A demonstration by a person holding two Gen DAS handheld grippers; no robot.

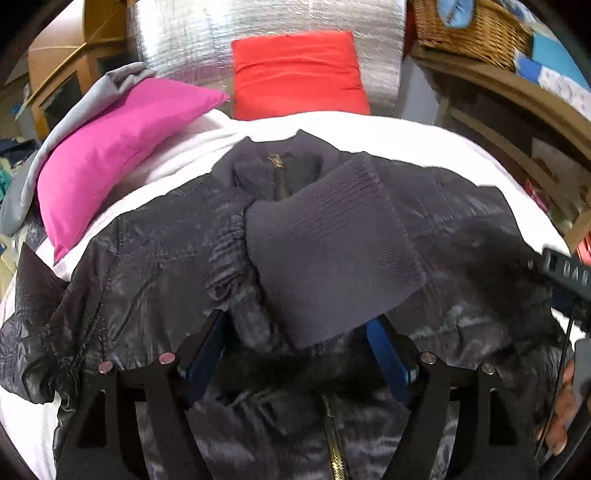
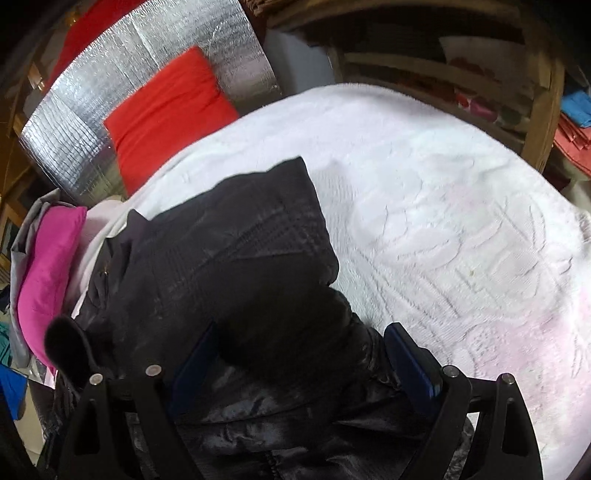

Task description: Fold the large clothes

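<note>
On the bed, over a white textured bedspread (image 1: 406, 136): dark shiny jacket (image 1: 155, 258), front up, collar toward the far end, gold-toned zipper (image 1: 277, 177) running down the middle. Fills most of the left wrist view. Carries one sleeve folded in across the chest, its ribbed knit cuff (image 1: 332, 258) lying flat over the zipper line and pointing toward the collar.

Left claw (image 1: 295, 325): stands wide, blue pads well apart, tilted down at the jacket. Straddles the near edge of the cuff, which hides both fingertips; grips nothing, with neither pad pressing on the cloth.

Right claw (image 2: 303, 330): also spread wide, aimed down at the jacket's other side. Frames the bulky dark sleeve between its fingers where the sleeve meets the body; does not pinch it, as far as the blur allows. Shows bare bedspread to its right.

Beyond the collar: pink pillow (image 1: 122, 158) at the left, leaning on the bedspread's edge over grey cloth; red cushion (image 1: 299, 74) upright against a silver foil panel (image 1: 177, 37). Farther right, a wicker basket (image 1: 472, 29) on wooden shelving.
</note>
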